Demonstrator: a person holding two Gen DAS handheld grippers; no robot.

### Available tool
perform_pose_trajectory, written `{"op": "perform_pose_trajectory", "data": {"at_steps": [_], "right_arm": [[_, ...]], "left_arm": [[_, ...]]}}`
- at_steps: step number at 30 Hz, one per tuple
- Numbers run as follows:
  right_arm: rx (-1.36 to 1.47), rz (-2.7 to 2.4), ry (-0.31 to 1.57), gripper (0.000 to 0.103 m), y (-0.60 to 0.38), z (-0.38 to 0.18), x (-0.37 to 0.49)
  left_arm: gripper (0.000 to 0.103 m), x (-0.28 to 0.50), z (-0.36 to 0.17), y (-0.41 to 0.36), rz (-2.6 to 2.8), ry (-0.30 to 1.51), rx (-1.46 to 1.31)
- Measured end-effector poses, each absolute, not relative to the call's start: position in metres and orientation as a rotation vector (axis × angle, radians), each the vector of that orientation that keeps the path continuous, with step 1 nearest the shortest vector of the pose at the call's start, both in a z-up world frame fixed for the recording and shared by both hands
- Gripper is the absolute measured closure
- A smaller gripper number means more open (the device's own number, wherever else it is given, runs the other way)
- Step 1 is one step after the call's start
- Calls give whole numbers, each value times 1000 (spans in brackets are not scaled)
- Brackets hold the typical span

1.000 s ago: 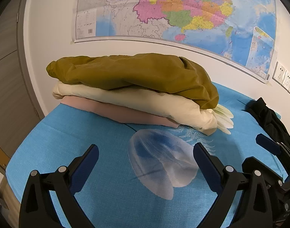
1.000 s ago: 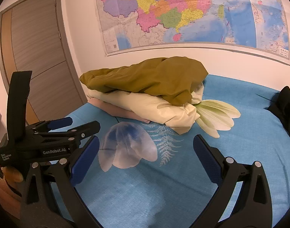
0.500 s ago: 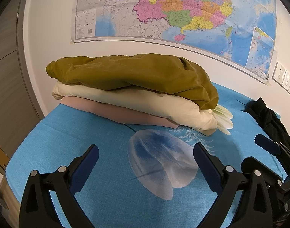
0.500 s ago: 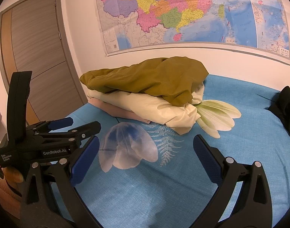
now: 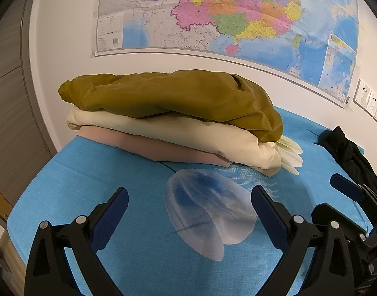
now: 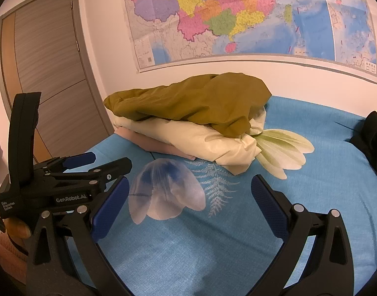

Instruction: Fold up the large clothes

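A stack of folded clothes lies at the back of the blue bed: an olive garment (image 5: 178, 96) (image 6: 200, 101) on top, a cream one (image 5: 178, 133) (image 6: 203, 140) under it, a pink one (image 5: 148, 145) (image 6: 148, 145) at the bottom. A black garment (image 5: 348, 153) (image 6: 373, 135) lies crumpled at the right. My left gripper (image 5: 189, 199) is open and empty above the sheet, short of the stack. My right gripper (image 6: 189, 192) is open and empty too. The left gripper also shows in the right wrist view (image 6: 99, 164) at the left.
The blue bed sheet (image 5: 114, 185) (image 6: 311, 197) has jellyfish, fern and flower prints. A wall map (image 5: 213, 14) hangs behind the stack. A grey door (image 6: 47, 61) is at the left, wall sockets (image 5: 368, 101) at the right.
Almost nothing has changed; both views have shifted very slightly. Both grippers stay open and empty.
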State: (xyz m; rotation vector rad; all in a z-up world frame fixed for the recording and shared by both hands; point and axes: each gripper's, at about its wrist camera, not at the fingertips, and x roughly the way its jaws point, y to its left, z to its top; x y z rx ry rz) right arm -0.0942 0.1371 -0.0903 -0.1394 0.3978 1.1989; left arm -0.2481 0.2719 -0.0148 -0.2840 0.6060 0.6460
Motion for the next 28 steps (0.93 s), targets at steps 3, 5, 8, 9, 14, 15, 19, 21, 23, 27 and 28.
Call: {"op": "perform_pose_trajectory", "data": {"at_steps": [3,5,8,9,14,15,19,21,23,27,28], "right_arm": [[-136,1201,400,6,137,-91,-94],[-134,1200,401,6,138,-91,-94],[-135,1199,402,6,138,-92,-94],[-132,1199,403,6,137,-91,-94],[-121,1194,414,6,136,-93,-91],[-117,1192,415,6,134,-93,-90],[-92,1170,418,6,121,-94,-85],[-77,1146,420,6,112,-96,-81],[-57,1110,428,6,100,-99,-76],[-15,1025,438,6,71,-105,-63],[-7,995,440,6,62,-106,-60]], "left_arm": [[7,-248,-15,272,645,605,-285],[7,-248,-16,271,643,607,-283],[7,-247,-17,271,644,608,-278],[7,-247,-18,271,643,609,-279],[7,-243,-19,267,638,606,-246],[7,-242,-20,266,636,605,-238],[7,-235,-21,258,587,595,-214],[7,-229,-22,253,564,614,-215],[7,-218,-26,250,531,650,-242],[7,-197,-33,236,437,681,-281],[7,-189,-36,230,399,697,-286]]}}
